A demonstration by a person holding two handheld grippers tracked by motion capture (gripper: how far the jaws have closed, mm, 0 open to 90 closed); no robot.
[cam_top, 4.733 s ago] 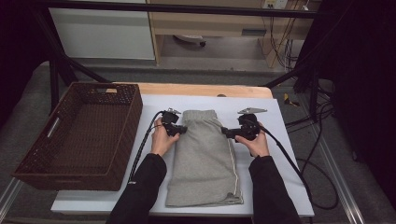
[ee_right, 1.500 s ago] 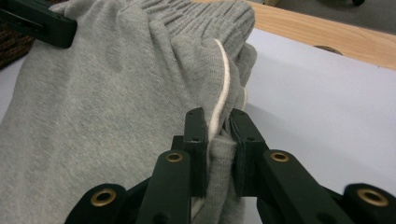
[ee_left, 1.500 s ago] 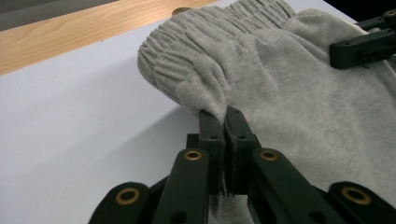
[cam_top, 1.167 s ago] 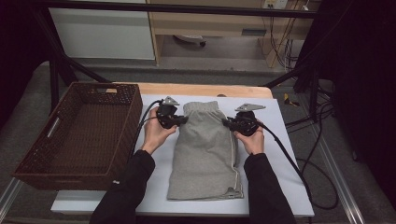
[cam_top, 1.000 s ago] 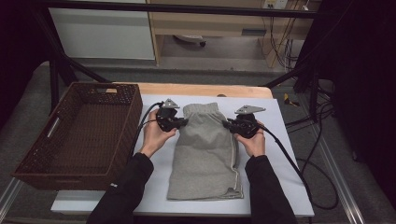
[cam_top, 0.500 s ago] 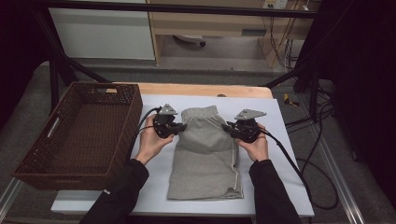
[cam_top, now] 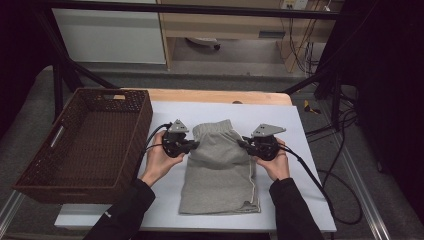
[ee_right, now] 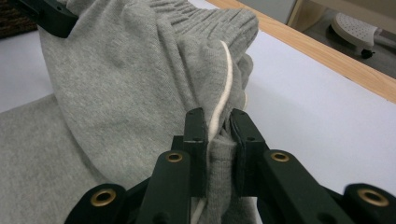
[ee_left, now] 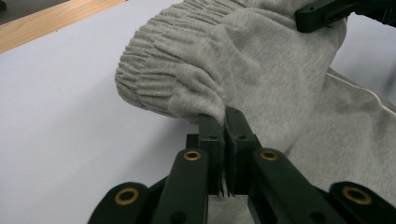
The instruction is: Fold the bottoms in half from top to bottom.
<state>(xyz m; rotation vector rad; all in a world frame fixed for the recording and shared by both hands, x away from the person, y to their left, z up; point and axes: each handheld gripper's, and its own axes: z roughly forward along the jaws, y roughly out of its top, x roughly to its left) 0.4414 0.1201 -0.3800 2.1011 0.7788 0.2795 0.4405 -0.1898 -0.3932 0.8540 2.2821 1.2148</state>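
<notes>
Grey shorts [cam_top: 220, 170]: 1 | left hand-held gripper [ee_left: 225, 122], right hand-held gripper [ee_right: 218, 122]: 2, both clamping shorts | wicker basket [cam_top: 135, 135]: 1

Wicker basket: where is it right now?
In the high view the wicker basket sits at the table's left edge, just left of the left tongs pinching the grey shorts.

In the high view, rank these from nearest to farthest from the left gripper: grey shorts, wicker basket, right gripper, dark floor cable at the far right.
1. grey shorts: pinched by the left gripper, at its left edge.
2. wicker basket: just to its left.
3. right gripper: across the shorts, on their right edge.
4. floor cable: off the table, far right.
</notes>
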